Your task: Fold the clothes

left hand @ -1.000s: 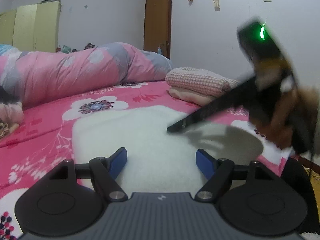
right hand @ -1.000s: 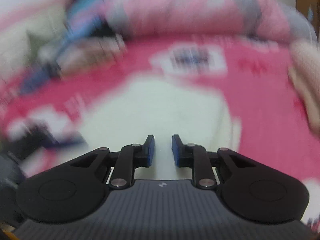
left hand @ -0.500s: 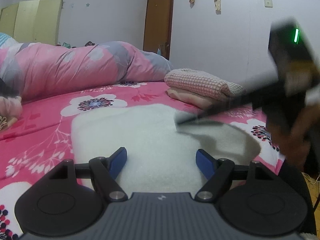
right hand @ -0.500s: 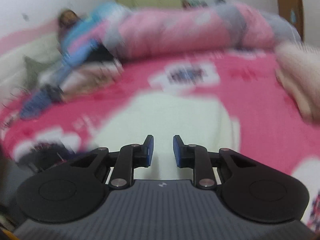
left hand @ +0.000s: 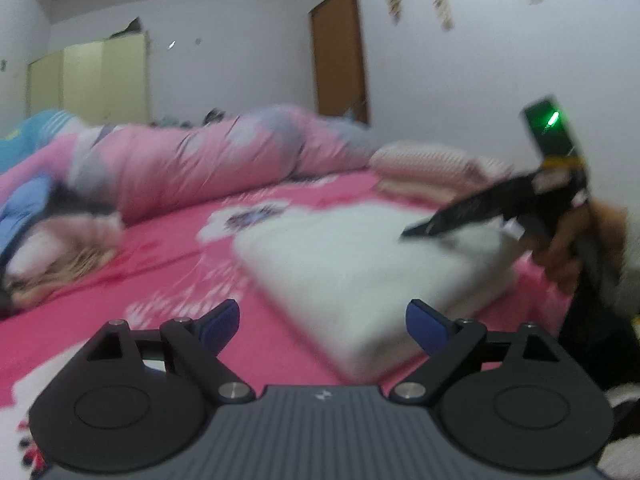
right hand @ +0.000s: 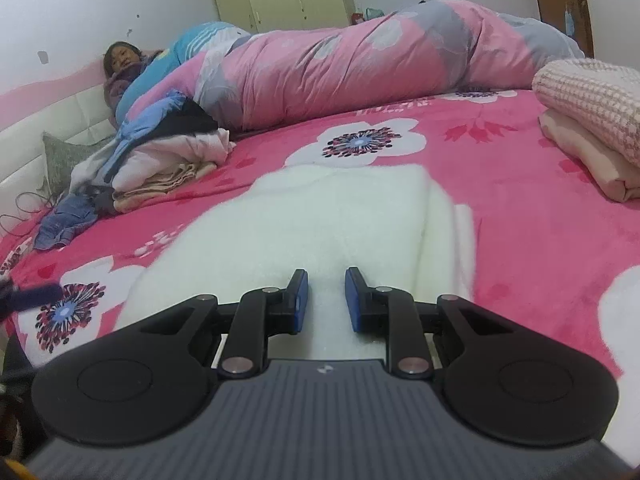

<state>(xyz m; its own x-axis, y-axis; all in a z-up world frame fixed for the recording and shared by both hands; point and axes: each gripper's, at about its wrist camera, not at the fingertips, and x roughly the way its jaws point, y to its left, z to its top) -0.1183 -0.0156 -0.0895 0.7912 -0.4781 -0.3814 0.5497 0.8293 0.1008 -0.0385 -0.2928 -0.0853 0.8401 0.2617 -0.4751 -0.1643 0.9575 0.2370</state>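
Left tongs [left hand: 322, 322] are spreading wider at this moment, with nothing between the blue pads; a second ago they sat squarely over the white garment [left hand: 360, 264], and now they have slid off to its left side, so that the garment's near corner lies just ahead of the right pad and pink bed [left hand: 168, 248] shows under the left one. Right tongs [right hand: 326, 300] stand narrowly parted, as they did a second ago, gripping nothing, and hang over the near middle of the same white garment [right hand: 320, 216]; whether the pads brush the pile I cannot tell. Seen from the left, the right tongs [left hand: 448, 222] point in over the garment's right part, with the person's hand [left hand: 568, 248] behind them.

White and folded into a thick block, the garment lies flat on the bed's near half. Further right sits a stack of folded pink cloth [right hand: 592, 120], and a loose heap of clothes [right hand: 160, 168] waits on the left by the rolled quilt [right hand: 360, 60]. My guess is that this piece is close to done and the left tongs are lining up on its side edge for a last fold or a lift.
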